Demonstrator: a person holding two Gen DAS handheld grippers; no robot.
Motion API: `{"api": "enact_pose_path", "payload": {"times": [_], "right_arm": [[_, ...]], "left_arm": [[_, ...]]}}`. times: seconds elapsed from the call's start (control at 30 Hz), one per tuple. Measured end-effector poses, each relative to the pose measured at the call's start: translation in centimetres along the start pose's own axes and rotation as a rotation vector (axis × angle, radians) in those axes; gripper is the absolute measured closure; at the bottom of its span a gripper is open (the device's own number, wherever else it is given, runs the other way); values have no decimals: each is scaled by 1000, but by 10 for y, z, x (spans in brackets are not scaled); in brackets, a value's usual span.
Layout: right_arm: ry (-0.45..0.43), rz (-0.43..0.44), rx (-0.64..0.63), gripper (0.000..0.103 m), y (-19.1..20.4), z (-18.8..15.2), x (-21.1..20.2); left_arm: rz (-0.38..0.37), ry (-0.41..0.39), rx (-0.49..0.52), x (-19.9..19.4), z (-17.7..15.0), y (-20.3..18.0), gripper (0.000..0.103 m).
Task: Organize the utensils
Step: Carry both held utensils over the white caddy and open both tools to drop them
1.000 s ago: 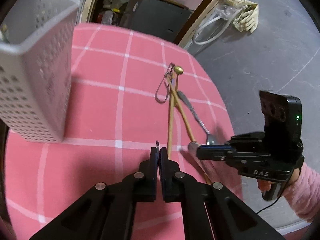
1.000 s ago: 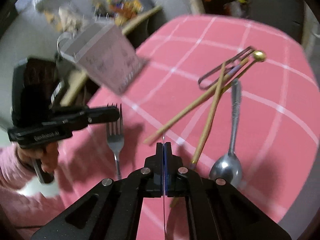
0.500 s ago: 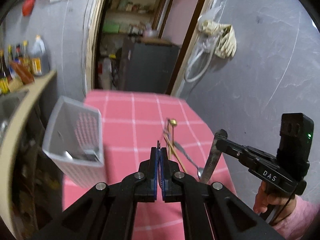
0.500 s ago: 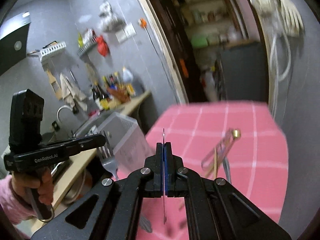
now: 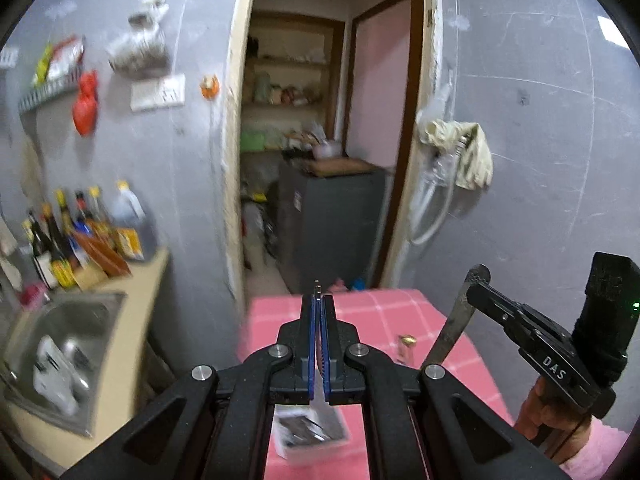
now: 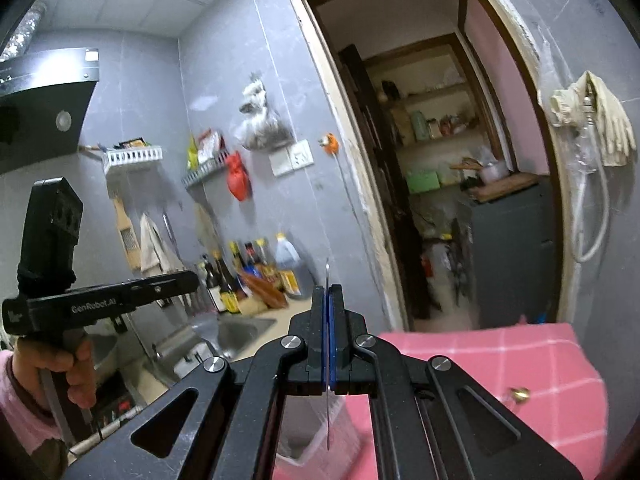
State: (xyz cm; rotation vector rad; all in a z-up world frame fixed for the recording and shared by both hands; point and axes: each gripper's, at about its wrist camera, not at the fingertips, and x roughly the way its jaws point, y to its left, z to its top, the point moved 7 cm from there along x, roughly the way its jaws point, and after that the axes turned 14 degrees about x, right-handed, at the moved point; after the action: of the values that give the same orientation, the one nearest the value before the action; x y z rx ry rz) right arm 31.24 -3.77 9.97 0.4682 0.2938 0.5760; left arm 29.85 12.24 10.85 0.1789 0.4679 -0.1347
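My left gripper point(image 5: 317, 300) is shut on a fork; its thin handle end point(image 5: 317, 286) pokes out above the blue pads. It is raised over the white perforated basket point(image 5: 312, 436), which stands on the pink checked table point(image 5: 380, 312). My right gripper point(image 6: 328, 292) is shut on a flat metal knife point(image 6: 327, 360), seen edge-on. In the left wrist view the right gripper point(image 5: 478, 280) holds the knife point(image 5: 452, 332) hanging down. In the right wrist view the left gripper point(image 6: 194, 278) is up at the left; the fork is not clear there. Gold-tipped chopsticks point(image 5: 406, 346) lie on the table.
A steel sink point(image 5: 60, 340) and a counter with several bottles point(image 5: 80, 232) are to the left. Ahead is a doorway with a dark cabinet point(image 5: 332, 216). A hand in a pink sleeve point(image 5: 560, 412) holds the right gripper. The basket point(image 6: 304, 440) is blurred below.
Both grippers have risen from the table with their utensils and tipped up toward the wall and doorway. The basket now lies below the left gripper.
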Motion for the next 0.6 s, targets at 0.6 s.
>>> {"api": "enact_pose_path", "payload": {"times": [0.6], "right_arm": [[154, -57, -39, 102, -11, -99, 90]], "left_arm": [[51, 69, 130, 72, -57, 21, 100]]}}
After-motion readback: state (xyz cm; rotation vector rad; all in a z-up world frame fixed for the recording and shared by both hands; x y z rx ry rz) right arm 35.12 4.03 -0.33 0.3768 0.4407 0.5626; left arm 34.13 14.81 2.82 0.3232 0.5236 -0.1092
